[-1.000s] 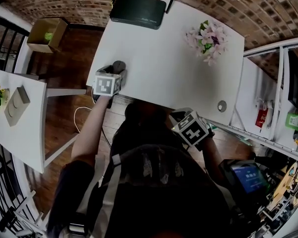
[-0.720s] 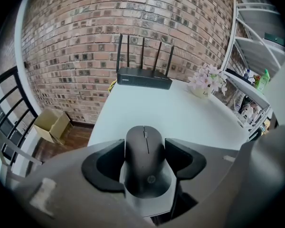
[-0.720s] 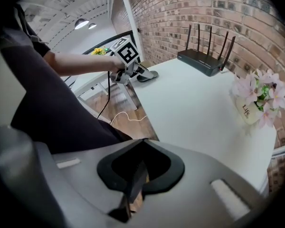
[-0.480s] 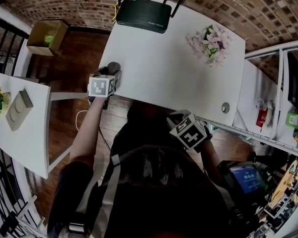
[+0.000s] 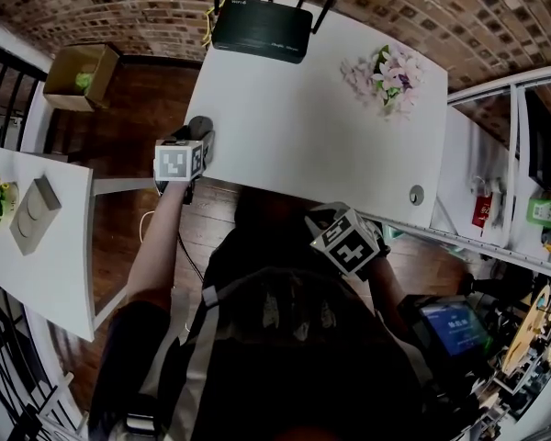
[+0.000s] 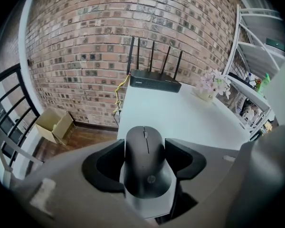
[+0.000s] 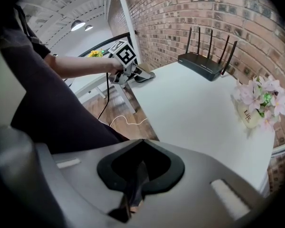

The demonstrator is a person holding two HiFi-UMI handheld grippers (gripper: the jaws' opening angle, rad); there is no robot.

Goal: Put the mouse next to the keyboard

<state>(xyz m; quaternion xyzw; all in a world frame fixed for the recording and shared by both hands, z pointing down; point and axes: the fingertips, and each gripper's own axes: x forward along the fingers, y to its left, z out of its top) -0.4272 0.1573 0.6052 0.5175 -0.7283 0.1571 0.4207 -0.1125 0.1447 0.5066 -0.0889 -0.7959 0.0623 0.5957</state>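
Observation:
A black mouse (image 6: 143,158) sits between the two jaws of my left gripper (image 6: 143,171), which is shut on its sides. In the head view this gripper (image 5: 194,141) holds the mouse (image 5: 199,126) at the left front corner of the white table (image 5: 312,127). The right gripper view shows the mouse (image 7: 145,76) low over that corner; I cannot tell whether it touches. My right gripper (image 7: 138,169) is shut on nothing and stays close to the person's body (image 5: 349,240), off the table's front edge. No keyboard shows in any view.
A black router (image 5: 262,26) with several antennas stands at the table's back edge. A flower pot (image 5: 386,76) is at the back right. A cardboard box (image 5: 78,67) lies on the wooden floor to the left, near a second white table (image 5: 46,246). Shelves (image 5: 533,200) stand at the right.
My left gripper, with the mouse in it, has drifted a little to the left along the table's corner. The right gripper has barely moved.

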